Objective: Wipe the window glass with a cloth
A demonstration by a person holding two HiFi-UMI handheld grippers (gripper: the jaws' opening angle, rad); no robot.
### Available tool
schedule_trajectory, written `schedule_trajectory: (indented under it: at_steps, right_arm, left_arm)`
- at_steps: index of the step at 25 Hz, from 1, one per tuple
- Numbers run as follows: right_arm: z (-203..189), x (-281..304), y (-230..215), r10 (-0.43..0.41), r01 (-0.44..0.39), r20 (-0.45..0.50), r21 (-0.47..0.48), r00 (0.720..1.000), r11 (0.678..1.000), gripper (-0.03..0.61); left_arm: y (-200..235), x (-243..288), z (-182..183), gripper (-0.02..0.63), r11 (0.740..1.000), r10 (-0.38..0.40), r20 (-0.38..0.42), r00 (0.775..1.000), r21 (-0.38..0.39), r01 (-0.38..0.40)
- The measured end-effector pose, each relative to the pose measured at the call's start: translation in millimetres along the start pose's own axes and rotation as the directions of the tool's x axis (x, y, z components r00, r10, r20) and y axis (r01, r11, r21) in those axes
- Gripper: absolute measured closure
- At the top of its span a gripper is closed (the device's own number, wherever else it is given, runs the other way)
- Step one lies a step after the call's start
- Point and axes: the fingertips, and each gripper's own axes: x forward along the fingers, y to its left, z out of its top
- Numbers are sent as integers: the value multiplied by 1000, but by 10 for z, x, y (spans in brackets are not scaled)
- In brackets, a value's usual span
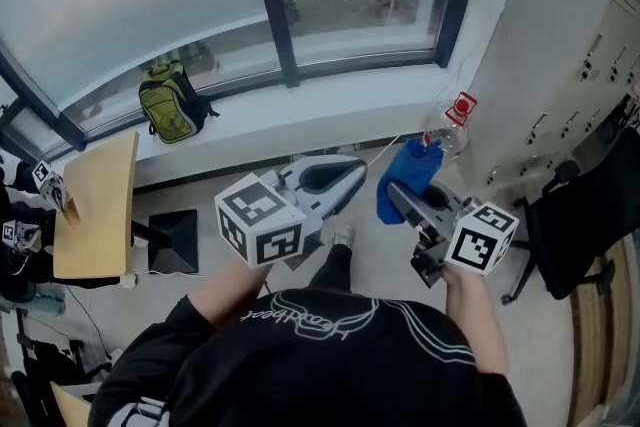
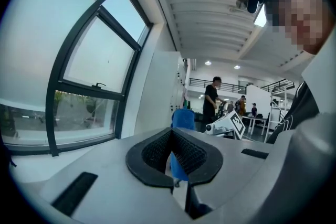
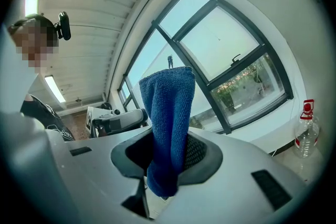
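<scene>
Head view: the right gripper point(image 1: 402, 198), at 3 o'clock, has its fingers clamped on a blue cloth point(image 1: 405, 175), well short of the window glass point(image 1: 130, 5) at 11 o'clock. The left gripper point(image 1: 348, 173) shows fingers all but closed, empty. Wiping looks not yet begun; next, the cloth needs pressing flat to the pane.

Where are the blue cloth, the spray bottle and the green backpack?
blue cloth point(image 3: 167, 113), right gripper view, on its hanging middle.
spray bottle point(image 1: 446, 137), head view, on its clear body.
green backpack point(image 1: 170, 107), head view, on its front panel.
</scene>
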Motion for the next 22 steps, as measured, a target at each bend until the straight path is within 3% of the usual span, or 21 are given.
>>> schedule_trajectory:
  at_steps: [7,11,17,22]
  right_arm:
    - [247,678,-896,-61,60,-12,-70,998,996,485]
    - [438,1308,-1582,-52,52,-30,-17,998,999,485]
    - [795,2468,-2755,-92,91,-95,-14,991,996,485]
    - [1057,3226,-3282,-68,65,-121,-30,990,997,485]
  left_arm:
    - [1057,444,-66,609,998,34,-16,999,-45,-34]
    - [1994,754,-46,609,995,65,-54,996,-73,-69]
    - [3603,1301,157,609,989,100,-76,992,-99,-107]
    - [4570,1480,299,609,982,149,-55,987,-107,-154]
